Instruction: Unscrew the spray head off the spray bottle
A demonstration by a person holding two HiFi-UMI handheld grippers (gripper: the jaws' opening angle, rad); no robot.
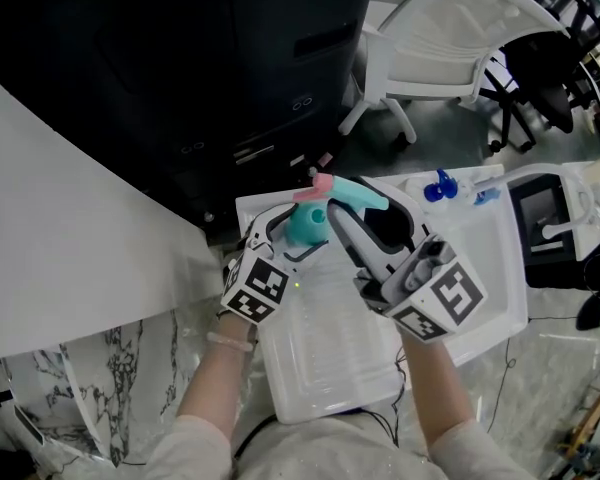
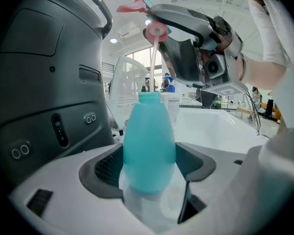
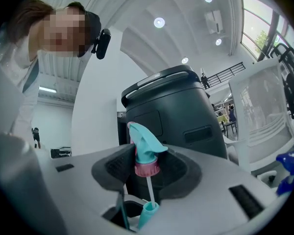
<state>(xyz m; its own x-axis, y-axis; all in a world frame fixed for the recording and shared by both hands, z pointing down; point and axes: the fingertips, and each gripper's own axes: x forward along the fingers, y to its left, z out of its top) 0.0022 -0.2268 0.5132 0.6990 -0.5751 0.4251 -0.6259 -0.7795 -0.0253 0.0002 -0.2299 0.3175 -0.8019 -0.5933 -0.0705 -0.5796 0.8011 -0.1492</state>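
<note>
My left gripper (image 2: 149, 173) is shut on the teal spray bottle (image 2: 148, 146), which stands upright between its pads; its open neck (image 2: 149, 98) has no cap on it. My right gripper (image 3: 148, 163) is shut on the spray head (image 3: 144, 148), teal with a pink collar (image 3: 147, 169). The head hangs above the bottle, and its white dip tube (image 2: 154, 67) still reaches down toward the neck. In the head view the bottle (image 1: 305, 226) and the spray head (image 1: 348, 197) sit between the left gripper (image 1: 298, 230) and the right gripper (image 1: 350, 218), over a white tray (image 1: 320, 348).
A large dark machine (image 1: 230, 58) stands just beyond the tray. A second white tray (image 1: 480, 268) on the right holds a blue spray head (image 1: 440, 188). White chairs (image 1: 450, 38) stand behind. A marbled table edge (image 1: 70, 388) shows at lower left.
</note>
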